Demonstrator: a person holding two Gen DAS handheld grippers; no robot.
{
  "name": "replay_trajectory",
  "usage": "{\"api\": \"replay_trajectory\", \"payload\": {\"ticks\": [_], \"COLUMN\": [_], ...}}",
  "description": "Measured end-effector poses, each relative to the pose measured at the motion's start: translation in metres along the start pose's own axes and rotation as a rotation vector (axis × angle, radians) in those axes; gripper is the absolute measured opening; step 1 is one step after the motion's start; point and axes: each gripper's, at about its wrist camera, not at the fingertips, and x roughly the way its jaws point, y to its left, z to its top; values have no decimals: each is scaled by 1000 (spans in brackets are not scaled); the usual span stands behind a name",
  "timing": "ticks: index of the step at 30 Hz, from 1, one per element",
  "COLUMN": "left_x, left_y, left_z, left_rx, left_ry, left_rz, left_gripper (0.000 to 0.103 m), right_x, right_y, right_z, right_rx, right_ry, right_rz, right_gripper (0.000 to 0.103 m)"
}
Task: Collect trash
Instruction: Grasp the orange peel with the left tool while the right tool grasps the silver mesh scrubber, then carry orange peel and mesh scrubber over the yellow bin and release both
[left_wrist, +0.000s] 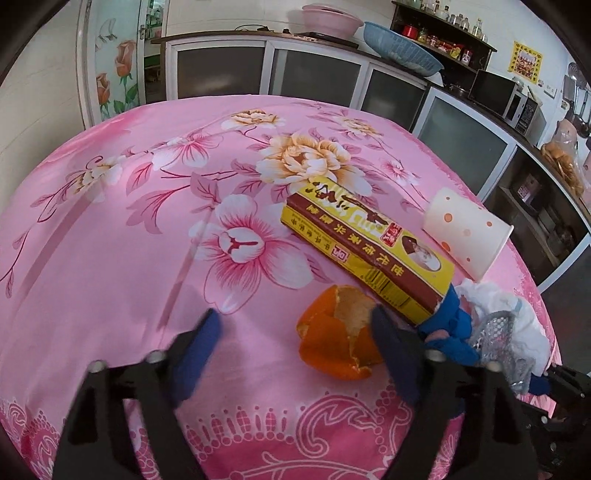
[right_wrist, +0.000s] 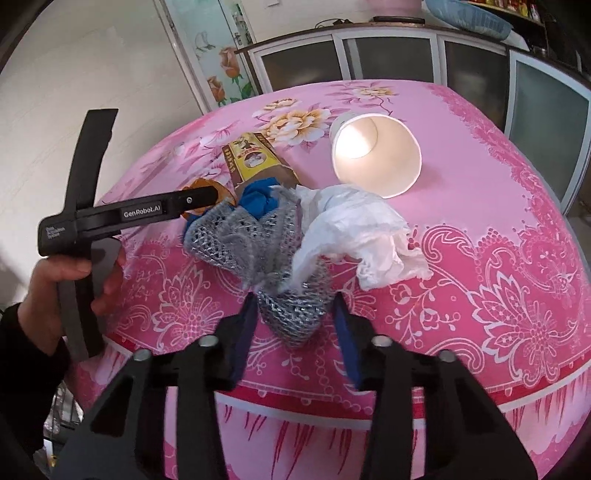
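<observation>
Near the front right edge of the pink-clothed desk (left_wrist: 147, 258) the trash lies in a loose cluster: an orange peel (left_wrist: 338, 332), a yellow-and-brown carton (left_wrist: 365, 240) lying flat, a dotted paper cup (left_wrist: 467, 232) on its side, a crumpled white tissue (right_wrist: 354, 232), and a grey mesh scrubber (right_wrist: 266, 258) with a blue wad (right_wrist: 260, 197) tucked against it.

The left gripper (left_wrist: 295, 332) hovers with its jaws spread wide and nothing between them; one finger is beside the peel, the other over bare cloth. The right gripper (right_wrist: 293, 325) is also released, its two fingers straddling the near end of the scrubber without pressing it, as far as can be told.

The step in hand looks like the first pick, with nothing yet lifted. The right side seems best placed: easing forward a little and closing on the mesh should take it, though the tissue touches it and may drag along. The left needs a shift rightward to centre on the peel.

The cluster sits close to the desk's edge, so a push could send pieces over. The two grippers work near one another; the far half of the desk offers open room.
</observation>
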Motion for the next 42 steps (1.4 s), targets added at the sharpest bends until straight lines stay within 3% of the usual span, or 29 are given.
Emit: {"api": "replay_trajectory", "payload": {"ticks": [5, 6, 13, 30, 37, 42], "left_x": [0, 0, -14, -109, -143, -160], "left_y": [10, 13, 21, 26, -5, -52], "left_z": [0, 0, -3, -46, -64, -79], "left_rx": [-21, -31, -57, -45, 15, 92], "left_ry": [14, 14, -1, -122, -169, -174], "left_rz": [3, -6, -17, -104, -165, -248], "left_gripper": [12, 10, 7, 7, 7, 7], "right_x": [-5, -7, -28, -115, -159, -188], "right_y": [5, 6, 15, 13, 3, -17], "right_z": [-1, -1, -3, -27, -48, -70], "right_rx": [-9, -8, -25, 3, 25, 68], "right_ry": [-10, -10, -47, -165, -218, -236], "right_rz": [8, 15, 45, 37, 8, -34], "right_gripper": [19, 18, 17, 17, 17, 17]}}
